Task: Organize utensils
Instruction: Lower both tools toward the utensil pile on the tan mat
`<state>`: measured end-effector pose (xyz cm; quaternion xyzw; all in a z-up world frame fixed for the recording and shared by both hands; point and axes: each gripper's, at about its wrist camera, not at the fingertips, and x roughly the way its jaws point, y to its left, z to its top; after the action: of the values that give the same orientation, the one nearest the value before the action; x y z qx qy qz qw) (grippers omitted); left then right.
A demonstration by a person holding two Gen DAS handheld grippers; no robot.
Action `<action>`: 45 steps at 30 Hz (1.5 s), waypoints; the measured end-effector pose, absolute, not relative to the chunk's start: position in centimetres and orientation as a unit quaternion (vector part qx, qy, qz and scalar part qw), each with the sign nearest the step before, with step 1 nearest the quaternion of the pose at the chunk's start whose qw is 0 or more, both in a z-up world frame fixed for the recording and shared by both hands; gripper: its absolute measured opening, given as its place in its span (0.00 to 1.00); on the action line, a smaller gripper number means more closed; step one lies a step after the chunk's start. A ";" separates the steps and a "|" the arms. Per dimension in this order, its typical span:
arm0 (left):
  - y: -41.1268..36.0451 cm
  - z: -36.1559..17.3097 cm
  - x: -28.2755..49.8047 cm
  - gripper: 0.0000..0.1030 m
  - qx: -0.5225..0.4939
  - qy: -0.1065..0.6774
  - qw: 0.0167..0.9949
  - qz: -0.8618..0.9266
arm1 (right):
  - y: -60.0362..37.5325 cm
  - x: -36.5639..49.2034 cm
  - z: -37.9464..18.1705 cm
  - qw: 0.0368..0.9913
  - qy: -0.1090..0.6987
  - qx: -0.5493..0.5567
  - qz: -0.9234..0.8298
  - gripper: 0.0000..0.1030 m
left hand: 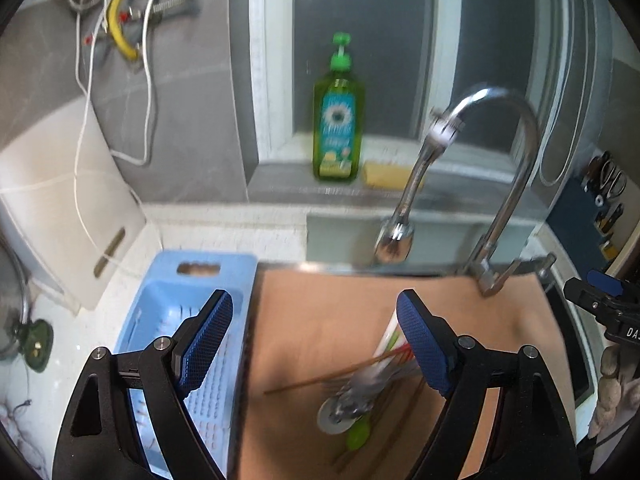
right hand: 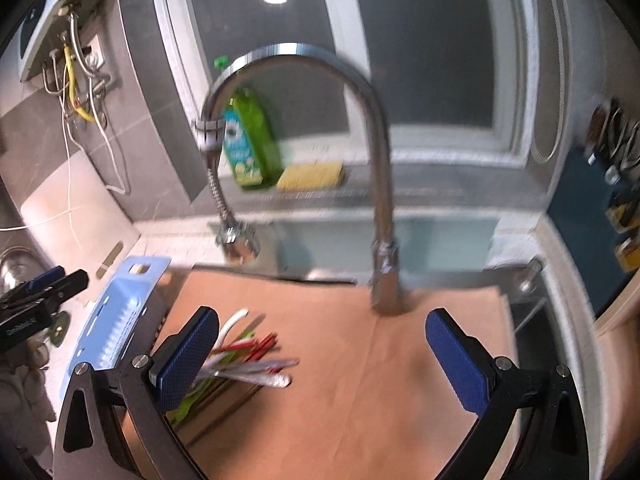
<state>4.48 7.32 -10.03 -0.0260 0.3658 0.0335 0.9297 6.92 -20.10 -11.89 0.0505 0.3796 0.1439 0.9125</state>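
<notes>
A pile of utensils [left hand: 360,384] lies on a brown board [left hand: 320,320]: metal spoons, red and wooden chopsticks, a green and a white handle. It also shows in the right wrist view [right hand: 244,360]. A light blue slotted basket [left hand: 188,340] stands left of the board, also in the right wrist view [right hand: 116,316]. My left gripper [left hand: 316,344] is open and empty above the board, between basket and pile. My right gripper [right hand: 324,360] is open and empty above the board, right of the pile.
A chrome gooseneck faucet [left hand: 500,184] rises behind the board over the sink [left hand: 348,232]. A green soap bottle [left hand: 338,120] and a yellow sponge [left hand: 386,174] sit on the sill. A white cutting board [left hand: 60,208] leans at left. Scissors [left hand: 608,180] hang at right.
</notes>
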 end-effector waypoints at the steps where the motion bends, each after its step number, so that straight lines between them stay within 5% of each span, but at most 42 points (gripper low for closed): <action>1: 7.5 -10.6 4.7 0.80 -0.027 0.376 0.925 0.033 | -20.0 7.2 -12.5 0.908 0.388 0.055 0.150 0.98; 6: 8.1 -13.1 5.5 0.64 -0.029 0.422 0.906 0.018 | -19.1 8.8 -15.5 0.873 0.442 0.090 0.187 0.76; 11: 8.0 -15.6 6.9 0.27 -0.045 0.468 0.882 -0.018 | -17.9 10.5 -18.6 0.837 0.492 0.118 0.207 0.58; 14: 7.5 -16.9 8.1 0.15 -0.034 0.490 0.871 -0.029 | -17.8 11.1 -20.1 0.822 0.512 0.135 0.211 0.50; 30: 2.8 -22.1 9.6 0.10 0.056 0.588 0.799 -0.110 | -20.9 9.6 -22.4 0.808 0.536 0.165 0.180 0.48; 45: 1.8 -23.9 10.9 0.09 0.062 0.601 0.787 -0.123 | -21.6 9.1 -22.2 0.814 0.532 0.159 0.172 0.48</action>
<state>10.92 1.81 -23.94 0.0620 0.6010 -0.1232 0.7872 9.14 -21.56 -22.21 0.1590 0.5316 0.1725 0.8138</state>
